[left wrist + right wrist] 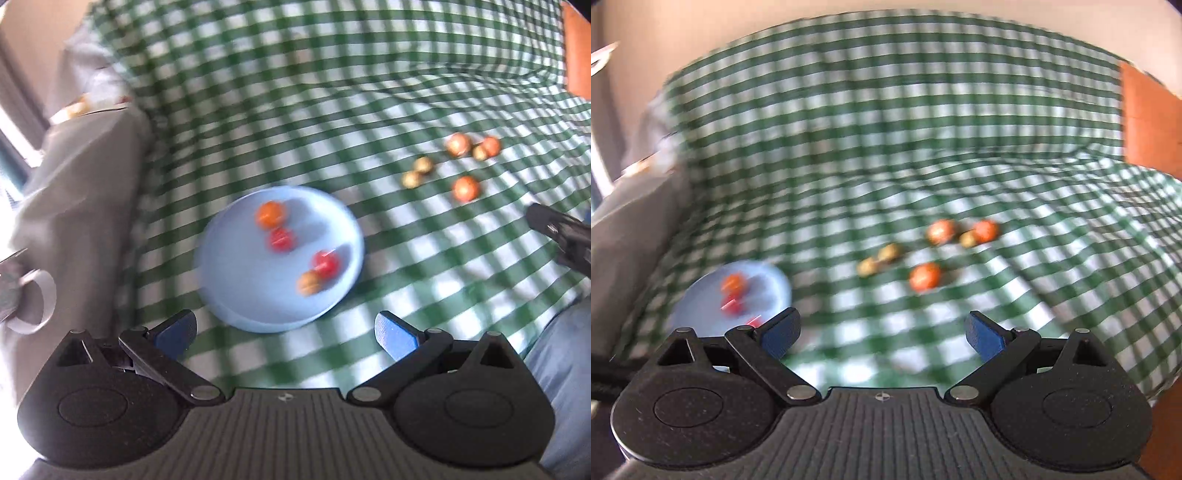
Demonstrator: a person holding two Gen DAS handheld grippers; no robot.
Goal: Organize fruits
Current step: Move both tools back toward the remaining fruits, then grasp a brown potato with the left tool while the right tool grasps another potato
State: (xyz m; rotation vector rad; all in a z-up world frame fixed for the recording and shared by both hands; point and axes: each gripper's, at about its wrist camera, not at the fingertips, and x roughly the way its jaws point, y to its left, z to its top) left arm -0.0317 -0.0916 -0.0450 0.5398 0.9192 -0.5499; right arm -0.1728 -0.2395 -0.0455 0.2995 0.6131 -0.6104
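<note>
A: Blue plate [221, 295] flat on green-check cloth [332, 92], just ahead of left gripper [284, 332]. Round, no long axis to call. Holds four round fruits: orange one [270, 214], red one [282, 239], second red [326, 263] touching a tan-orange one [308, 283].

B: Rest of fruit?

A: Loose cluster on cloth [916, 254], right of plate, well apart from it. Three orange-red, three smaller yellow-green. All blurred, stems and orientation unreadable.

B: Claws?

A: Left: blue pads [395, 334] spread wide, nothing between, touching nothing. Right gripper [882, 332]: same, spread wide, empty, above cloth, short of the cluster. Plate [701, 295] at its left.
</note>
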